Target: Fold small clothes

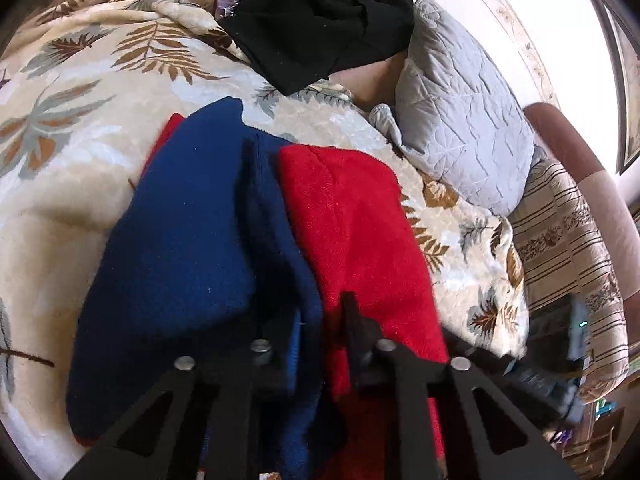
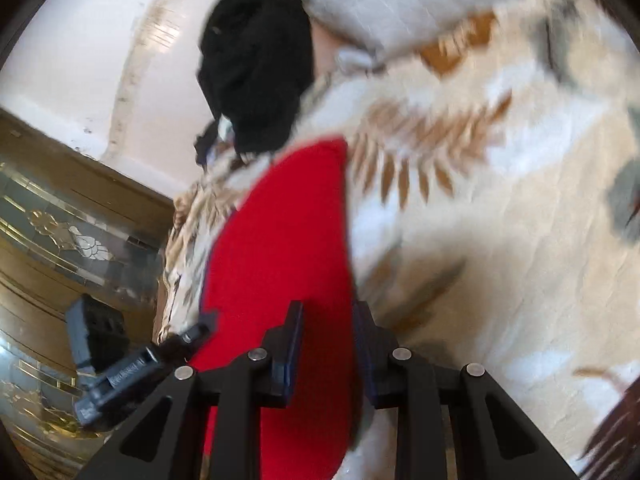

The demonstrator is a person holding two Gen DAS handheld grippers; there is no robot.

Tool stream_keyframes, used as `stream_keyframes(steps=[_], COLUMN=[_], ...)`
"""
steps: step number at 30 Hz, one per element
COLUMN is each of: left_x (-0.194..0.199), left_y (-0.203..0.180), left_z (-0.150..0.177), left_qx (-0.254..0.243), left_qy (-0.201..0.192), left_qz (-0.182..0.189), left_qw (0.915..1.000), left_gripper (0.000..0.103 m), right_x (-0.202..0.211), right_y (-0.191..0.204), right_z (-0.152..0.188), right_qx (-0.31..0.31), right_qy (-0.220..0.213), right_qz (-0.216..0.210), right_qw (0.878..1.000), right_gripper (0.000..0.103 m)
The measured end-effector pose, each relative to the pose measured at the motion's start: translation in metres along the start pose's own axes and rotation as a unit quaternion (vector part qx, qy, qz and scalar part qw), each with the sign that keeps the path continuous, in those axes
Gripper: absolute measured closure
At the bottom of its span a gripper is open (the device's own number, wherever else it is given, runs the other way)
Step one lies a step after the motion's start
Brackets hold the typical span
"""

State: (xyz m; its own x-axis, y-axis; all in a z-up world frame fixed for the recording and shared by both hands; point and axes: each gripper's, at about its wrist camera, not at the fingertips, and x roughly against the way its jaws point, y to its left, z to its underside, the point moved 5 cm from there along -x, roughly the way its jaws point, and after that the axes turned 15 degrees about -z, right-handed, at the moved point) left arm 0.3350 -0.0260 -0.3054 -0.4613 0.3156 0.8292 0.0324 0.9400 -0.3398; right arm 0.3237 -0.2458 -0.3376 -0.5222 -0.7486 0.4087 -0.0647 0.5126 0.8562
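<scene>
1. Leaf-patterned bedspread [image 1: 80, 128] covers the bed, with a grey pillow [image 1: 460, 128] and black clothes [image 1: 320, 20] further back.
2. On it lies the red-and-blue garment [image 1: 248, 216], its long axis running away from both tools toward the black clothes.
3. Left tool [image 1: 316, 320] sits directly over the seam between blue and red, clenched on cloth there.
4. Right tool [image 2: 328, 320] grasps the garment's red edge, jaws close together, so both hands are at the near end.

Blue cloth [image 1: 180, 220] hides the left gripper's [image 1: 312, 320] left finger tip.
</scene>
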Motion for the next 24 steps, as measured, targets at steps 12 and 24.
stream_keyframes(steps=[12,24], left_x=[0.069,0.048], left_y=[0.036,0.073], left_z=[-0.031,-0.030], left_qx=[0.006,0.010], left_qy=[-0.106,-0.080], left_qz=[-0.020,-0.135], left_qw=[0.9941,0.9875], left_gripper=[0.088,0.082], right_x=[-0.053,-0.052], right_y=[0.069,0.096], right_z=[0.018,-0.007], right_qx=[0.043,0.126], right_qy=[0.039,0.034], right_qz=[-0.082,-0.034], right_qw=[0.995,0.991], right_gripper=[0.074,0.074])
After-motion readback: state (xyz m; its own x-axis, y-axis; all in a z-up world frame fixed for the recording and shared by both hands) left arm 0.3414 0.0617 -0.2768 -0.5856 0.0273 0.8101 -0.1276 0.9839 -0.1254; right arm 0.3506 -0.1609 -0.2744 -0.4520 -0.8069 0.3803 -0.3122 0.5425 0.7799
